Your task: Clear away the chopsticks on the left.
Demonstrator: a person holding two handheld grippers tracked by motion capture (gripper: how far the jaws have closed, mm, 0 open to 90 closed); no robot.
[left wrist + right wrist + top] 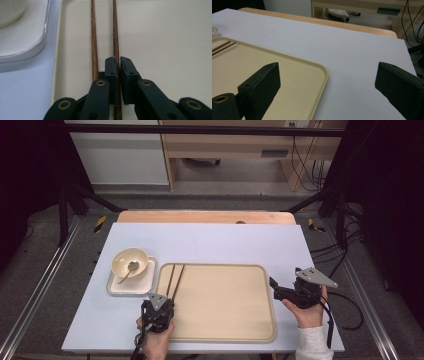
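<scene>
— What sits at the far left of the worktop?

— A cream bowl with a metal spoon in it, standing on a white square plate. The plate lies just beside the left edge of the beige tray, on the pale sheet that covers the worktop.

— And your left hand?

— My left gripper is at the tray's near left corner. Two brown wooden chopsticks lie side by side in the tray along its left edge, running away from me. My left fingers are pressed in on the right-hand chopstick, pinching it near its close end; the other stick lies free just to their left, touching the tray floor.

— Is the pinched stick lifted?

— I cannot tell; it runs straight along the tray like its partner.

— The middle of the tray?

— Bare beige surface.

— And on the right?

— My right gripper hangs at the tray's right edge, held in my right hand. Its fingers are spread wide with nothing between them, one over the tray's corner, the other over the pale sheet.
</scene>
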